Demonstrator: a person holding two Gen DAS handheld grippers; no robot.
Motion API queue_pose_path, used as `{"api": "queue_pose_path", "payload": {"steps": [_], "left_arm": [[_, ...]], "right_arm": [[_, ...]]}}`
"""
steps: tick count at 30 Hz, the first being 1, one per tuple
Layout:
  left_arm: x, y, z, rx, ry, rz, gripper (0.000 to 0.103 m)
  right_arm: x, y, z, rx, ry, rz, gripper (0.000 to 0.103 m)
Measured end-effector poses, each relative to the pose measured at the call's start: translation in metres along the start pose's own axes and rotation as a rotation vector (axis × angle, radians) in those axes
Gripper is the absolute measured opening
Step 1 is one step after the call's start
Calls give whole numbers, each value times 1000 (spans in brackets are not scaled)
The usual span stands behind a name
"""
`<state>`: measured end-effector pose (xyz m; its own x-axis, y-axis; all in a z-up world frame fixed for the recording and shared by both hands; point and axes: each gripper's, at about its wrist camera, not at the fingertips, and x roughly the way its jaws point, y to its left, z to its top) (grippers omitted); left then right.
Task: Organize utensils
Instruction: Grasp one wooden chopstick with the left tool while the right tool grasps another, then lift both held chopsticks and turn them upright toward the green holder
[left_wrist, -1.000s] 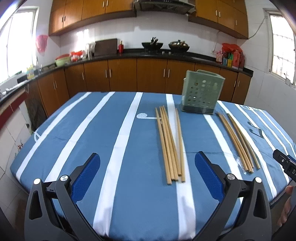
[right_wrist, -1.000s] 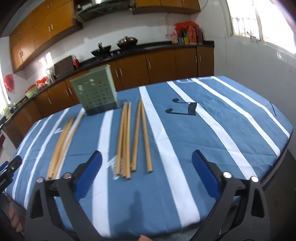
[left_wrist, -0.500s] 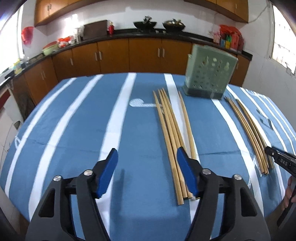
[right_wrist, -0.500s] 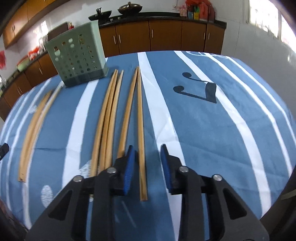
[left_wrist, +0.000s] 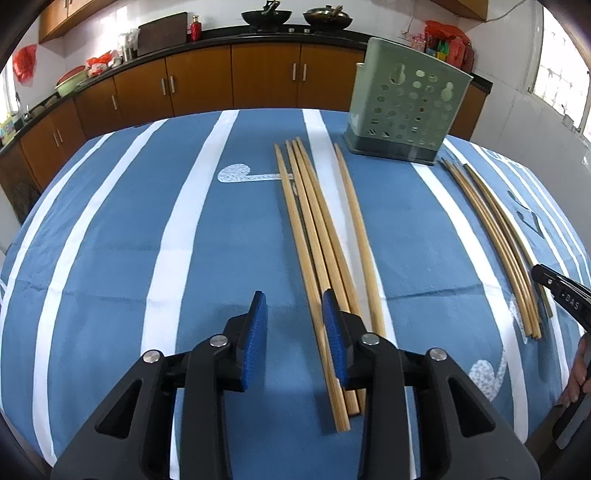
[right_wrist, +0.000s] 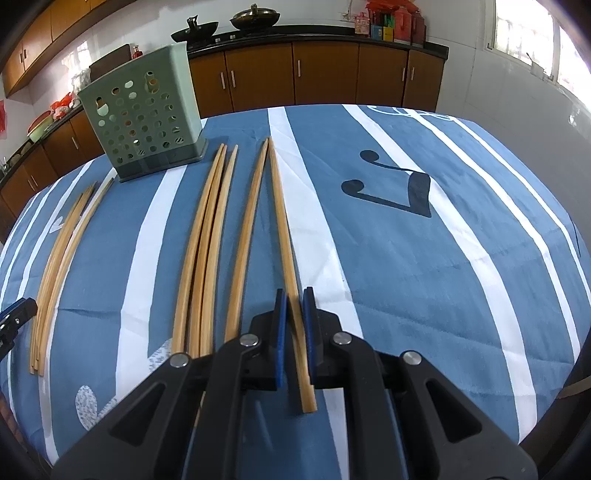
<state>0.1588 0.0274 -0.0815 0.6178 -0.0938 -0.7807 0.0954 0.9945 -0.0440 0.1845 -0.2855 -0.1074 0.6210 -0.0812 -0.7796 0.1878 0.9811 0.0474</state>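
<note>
Long wooden chopsticks lie in two groups on the blue striped tablecloth. In the left wrist view, one group (left_wrist: 321, 243) runs up the middle and another (left_wrist: 495, 236) lies at the right. A green perforated utensil holder (left_wrist: 406, 99) stands at the back. My left gripper (left_wrist: 293, 306) is partly open, low over the cloth, its right pad beside the near chopstick ends. In the right wrist view, my right gripper (right_wrist: 293, 301) has its pads close around the rightmost chopstick (right_wrist: 284, 229), a narrow gap showing. The holder (right_wrist: 144, 114) stands at the back left.
The table (right_wrist: 461, 240) has rounded edges, with a dark music-note print at the right. Kitchen cabinets and a counter with woks run behind it. The right gripper's tip (left_wrist: 561, 295) shows at the right edge of the left wrist view.
Both grippers have moved forward and down toward the chopsticks and narrowed. The right one has closed around the rightmost chopstick; the left one has narrowed beside its group.
</note>
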Motion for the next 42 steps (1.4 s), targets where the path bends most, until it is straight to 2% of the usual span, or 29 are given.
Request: {"api": "queue_pose_path", "payload": {"steps": [2,5,8,10,16,20,25,42], "left_arm": [[5,1,2,-1,17,10,22],[8,-2,4,24,12,33,21],[12,-4,8,44,12,53,10],[17,0,14,39,14,64,7],[36,29,40,-4,9,97,7],[44,47,51,-34,-12,48,7],[42,53,49,-57,-21,4,8],[27,54,30,-51,-23,4,8]], "right_arm": [[1,1,2,1,4,1,11],[4,3,5,-3,10,5,12],[7,7,9,-21,9,3,11],[10,8,12,-27,7,9,8],[29,-1,36,-2,-8,8,8],[41,-8,51,8,-30,-22,8],[44,-10,55,19,-30,-13,8],[30,-9,38,-7,-25,-2,16]]}}
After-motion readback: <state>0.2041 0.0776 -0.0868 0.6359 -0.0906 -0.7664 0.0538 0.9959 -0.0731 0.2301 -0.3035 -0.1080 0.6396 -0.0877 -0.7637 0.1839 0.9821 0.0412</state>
